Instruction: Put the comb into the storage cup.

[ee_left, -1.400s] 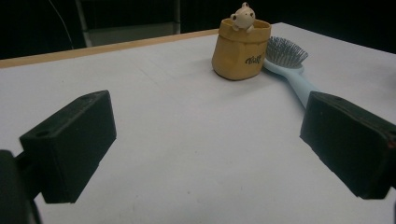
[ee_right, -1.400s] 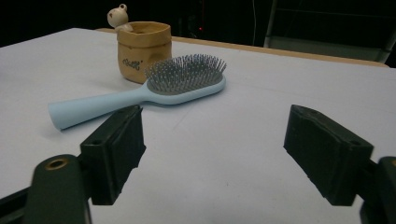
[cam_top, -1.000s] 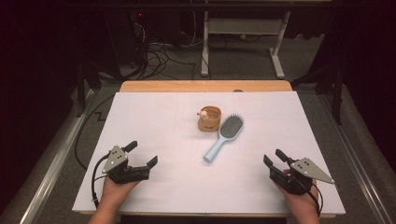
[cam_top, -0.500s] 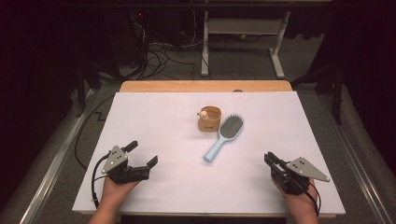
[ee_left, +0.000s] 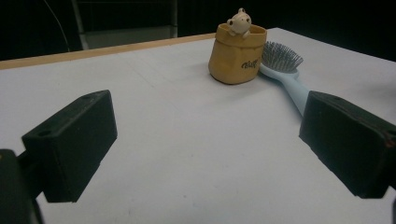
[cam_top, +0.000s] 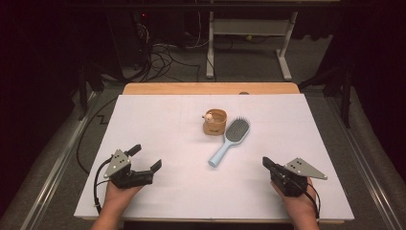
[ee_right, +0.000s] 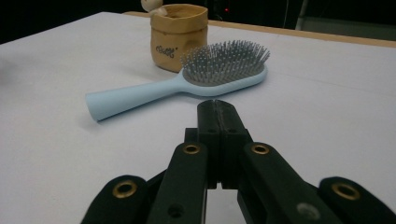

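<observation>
1. right gripper (cam_top: 266, 163) in my right hand has its jaws pressed together, and they were closing just now with nothing between them. it rests near my edge of the white table (cam_top: 158, 115).
2. left gripper (cam_top: 146, 158) in my left hand has its jaws spread wide and also empty, low over the table.
3. nothing of the work is done yet, as i judge it: the light blue hairbrush (cam_top: 230, 141) lies flat and untouched, bristles up, and the lifting or moving of it is all left.
4. from my right gripper the hairbrush lies ahead and to the left, apart from the tips, its handle end nearest (ee_right: 100, 105).
5. beyond the brush head stands the small tan pot (ee_right: 179, 35), just beside it; i cannot tell if they touch.
</observation>
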Demonstrator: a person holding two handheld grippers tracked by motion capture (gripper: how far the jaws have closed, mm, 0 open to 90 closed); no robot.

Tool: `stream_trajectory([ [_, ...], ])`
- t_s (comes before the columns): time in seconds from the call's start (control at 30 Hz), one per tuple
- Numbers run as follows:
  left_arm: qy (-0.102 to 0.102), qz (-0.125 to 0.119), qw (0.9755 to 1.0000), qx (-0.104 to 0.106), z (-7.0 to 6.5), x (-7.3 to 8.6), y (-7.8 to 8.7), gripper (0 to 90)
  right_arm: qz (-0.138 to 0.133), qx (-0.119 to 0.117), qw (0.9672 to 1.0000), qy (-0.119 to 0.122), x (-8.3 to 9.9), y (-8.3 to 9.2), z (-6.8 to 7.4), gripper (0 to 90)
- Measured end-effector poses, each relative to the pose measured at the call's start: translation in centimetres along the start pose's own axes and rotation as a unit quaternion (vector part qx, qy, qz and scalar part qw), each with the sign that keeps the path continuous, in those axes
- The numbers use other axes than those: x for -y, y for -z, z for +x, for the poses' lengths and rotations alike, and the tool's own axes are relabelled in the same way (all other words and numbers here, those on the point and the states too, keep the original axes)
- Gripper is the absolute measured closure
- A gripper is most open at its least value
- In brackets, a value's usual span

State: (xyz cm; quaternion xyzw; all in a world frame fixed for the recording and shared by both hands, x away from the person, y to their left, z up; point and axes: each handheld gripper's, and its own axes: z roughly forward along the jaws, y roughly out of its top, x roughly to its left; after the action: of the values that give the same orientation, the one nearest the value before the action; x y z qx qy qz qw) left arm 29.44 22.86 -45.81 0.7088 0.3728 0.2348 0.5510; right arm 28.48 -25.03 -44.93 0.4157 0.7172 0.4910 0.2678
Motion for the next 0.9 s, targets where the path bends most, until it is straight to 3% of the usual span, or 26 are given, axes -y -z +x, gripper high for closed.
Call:
stream_trajectory([
  [0.17, 0.001, 0.001, 1.0000, 0.000, 0.0, 0.0, -0.1, 4.8, 0.002, -0.018, 0.9998, 0.004, -0.4, -1.0, 0.9, 90.0],
  [0.3, 0.003, 0.000, 1.0000, 0.003, 0.0, 0.1, -0.1, 4.8, 0.017, -0.042, 0.9989, 0.017, -0.9, -2.8, 2.3, 90.0],
  [0.83, 0.003, -0.001, 1.0000, 0.003, 0.1, 0.1, 0.0, 4.8, 0.050, -0.066, 0.9957, 0.042, -3.0, -8.4, 5.1, 90.0],
  [0.9, 0.002, -0.002, 1.0000, 0.003, 0.1, 0.1, 0.0, 4.8, 0.061, -0.072, 0.9940, 0.055, -3.4, -9.7, 5.9, 90.0],
])
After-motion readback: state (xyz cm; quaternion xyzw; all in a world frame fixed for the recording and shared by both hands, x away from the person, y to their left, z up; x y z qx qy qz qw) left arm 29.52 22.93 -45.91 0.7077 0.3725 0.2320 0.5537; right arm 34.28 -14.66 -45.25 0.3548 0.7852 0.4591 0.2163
